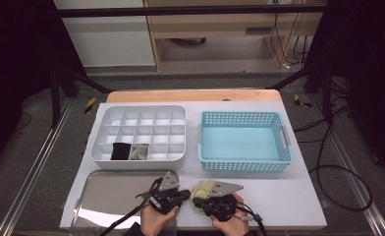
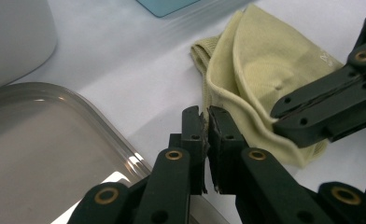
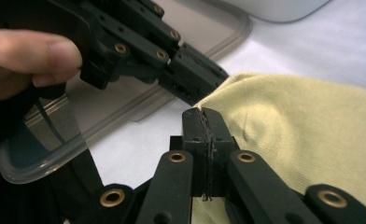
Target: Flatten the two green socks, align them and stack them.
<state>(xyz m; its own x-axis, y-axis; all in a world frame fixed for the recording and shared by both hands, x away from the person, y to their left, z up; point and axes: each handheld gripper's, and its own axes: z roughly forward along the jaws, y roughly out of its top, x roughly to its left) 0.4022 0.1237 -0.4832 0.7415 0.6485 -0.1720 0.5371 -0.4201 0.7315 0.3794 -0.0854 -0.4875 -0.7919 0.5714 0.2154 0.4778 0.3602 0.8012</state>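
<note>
- The pale yellow sock (image 2: 265,70) lies folded on the white desk (image 1: 288,196) at the near edge, just right of the metal tray (image 1: 107,196) and in front of the blue basket (image 1: 244,140). From the high view I see it only as a small yellow lump (image 1: 203,189) between my two grippers.
- I judge it light, soft and limp: thin knit that will sag and unfold once lifted, not fragile, not slippery. A pinch on a folded edge or on the ribbed cuff at the far end should catch all layers; a pinch in the middle may lift only the top one.
- My right gripper (image 3: 203,112) has its fingers closed together on the sock's near edge, and cloth spreads away under them. Its fingers (image 2: 321,109) look pressed flat on the fabric from the other side too.
- My left gripper (image 2: 204,112) has its fingers nearly together at the sock's folded edge; I cannot tell whether cloth sits between them, and I read them as closed on nothing.
- The white divided box (image 1: 139,132) behind the tray holds a black sock (image 1: 120,151) and a grey one (image 1: 140,152) in two front cells.
- Hard to make out: how many layers my right fingers caught, where the toe lies, and the part of the sock under the grippers. My hand (image 3: 27,60) blocks part of the tray.
</note>
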